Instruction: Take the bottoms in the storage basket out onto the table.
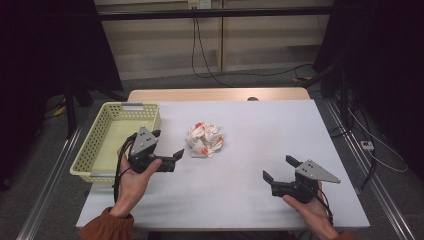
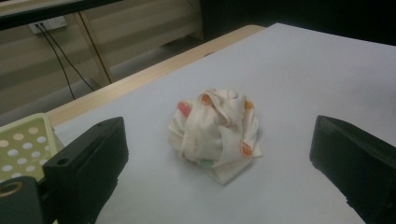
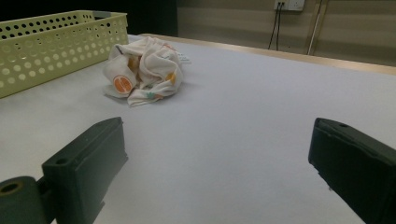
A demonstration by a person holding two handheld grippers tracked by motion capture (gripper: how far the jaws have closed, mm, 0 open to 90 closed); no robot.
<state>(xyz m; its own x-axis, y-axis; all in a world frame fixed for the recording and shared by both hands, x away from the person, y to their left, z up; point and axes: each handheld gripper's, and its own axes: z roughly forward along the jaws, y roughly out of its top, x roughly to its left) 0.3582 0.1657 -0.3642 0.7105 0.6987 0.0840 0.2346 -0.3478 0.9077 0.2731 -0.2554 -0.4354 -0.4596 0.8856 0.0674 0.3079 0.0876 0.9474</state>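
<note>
A crumpled white cloth [image 1: 205,140] with orange and red spots lies near the middle of the white table top. My left gripper [image 1: 167,144] is held just left of it, open, with nothing between its jaws. In the left gripper view the cloth [image 2: 217,133] sits a short way ahead, centred between the spread jaws of the left gripper [image 2: 219,126]. My right gripper [image 1: 279,168] hovers open and empty near the front right of the table. In its own view the right gripper [image 3: 219,126] faces bare table, with the cloth [image 3: 144,70] far off to the upper left.
A pale yellow perforated basket [image 1: 90,150] stands at the table's left edge, behind the left hand, and looks empty. Its wall [image 3: 56,42] appears beside the cloth in the right gripper view. Cables hang from the wall behind the table.
</note>
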